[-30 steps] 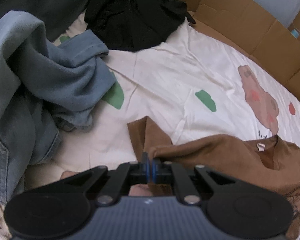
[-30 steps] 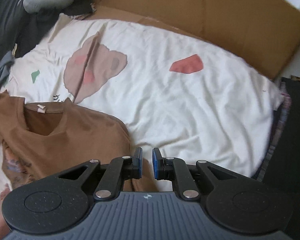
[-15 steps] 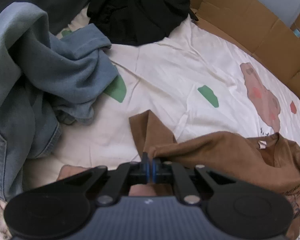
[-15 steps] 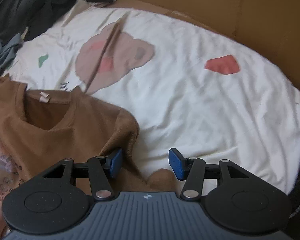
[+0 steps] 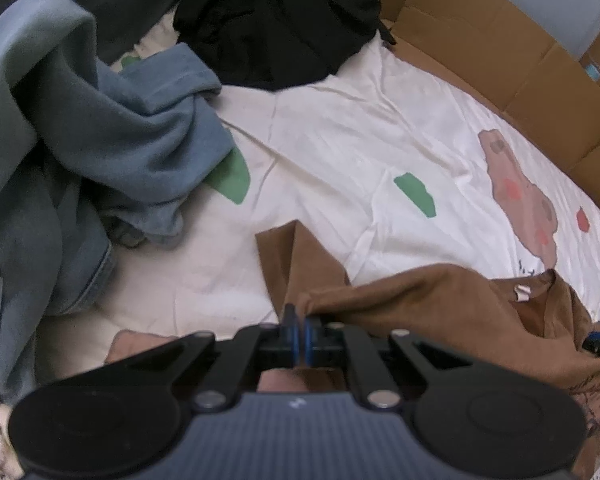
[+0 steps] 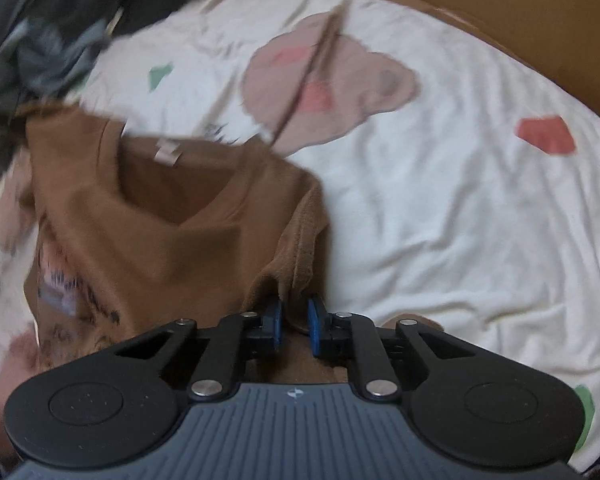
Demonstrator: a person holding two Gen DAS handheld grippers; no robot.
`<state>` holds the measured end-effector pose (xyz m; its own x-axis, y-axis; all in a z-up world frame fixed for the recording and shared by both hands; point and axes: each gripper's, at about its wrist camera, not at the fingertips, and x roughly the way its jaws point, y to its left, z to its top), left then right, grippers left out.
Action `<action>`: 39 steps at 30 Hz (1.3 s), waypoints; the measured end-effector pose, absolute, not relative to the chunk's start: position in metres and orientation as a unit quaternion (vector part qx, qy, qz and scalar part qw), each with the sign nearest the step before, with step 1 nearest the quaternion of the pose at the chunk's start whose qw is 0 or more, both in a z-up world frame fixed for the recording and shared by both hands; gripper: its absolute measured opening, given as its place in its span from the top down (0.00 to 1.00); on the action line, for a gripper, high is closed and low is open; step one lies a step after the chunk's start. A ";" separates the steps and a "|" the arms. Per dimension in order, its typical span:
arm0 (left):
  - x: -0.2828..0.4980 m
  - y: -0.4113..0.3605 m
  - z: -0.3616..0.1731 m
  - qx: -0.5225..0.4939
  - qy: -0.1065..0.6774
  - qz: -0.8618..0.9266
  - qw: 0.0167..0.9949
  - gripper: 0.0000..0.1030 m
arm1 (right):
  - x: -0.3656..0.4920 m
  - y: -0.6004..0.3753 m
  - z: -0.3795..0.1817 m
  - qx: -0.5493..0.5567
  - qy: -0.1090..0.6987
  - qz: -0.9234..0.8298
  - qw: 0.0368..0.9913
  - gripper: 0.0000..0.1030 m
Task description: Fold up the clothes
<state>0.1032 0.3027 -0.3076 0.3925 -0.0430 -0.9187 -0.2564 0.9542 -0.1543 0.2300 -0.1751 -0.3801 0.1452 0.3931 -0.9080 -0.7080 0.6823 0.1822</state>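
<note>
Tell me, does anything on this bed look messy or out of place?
Yes. The brown cotton T-shirt lies crumpled, one sleeve flipped out, not flat for folding. Behind it, the blue denim clothes and a black garment sit in unsorted heaps on the cream printed sheet.

My right gripper, nearly closed over bare sheet a second ago and spread wide half a second ago, now has its jaws drawn in around a bunched fold at the edge of the brown shirt, with a narrow gap left between the blue pads. It sits lower and further over the shirt than before, so the collar and the chest print fill more of my right view, which is now smeared with motion.
</note>
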 end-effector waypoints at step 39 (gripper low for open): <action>0.223 0.267 -0.268 -0.041 0.449 0.041 0.891 0.97 | 0.323 -0.247 -0.283 -0.153 0.424 0.147 0.880 0.99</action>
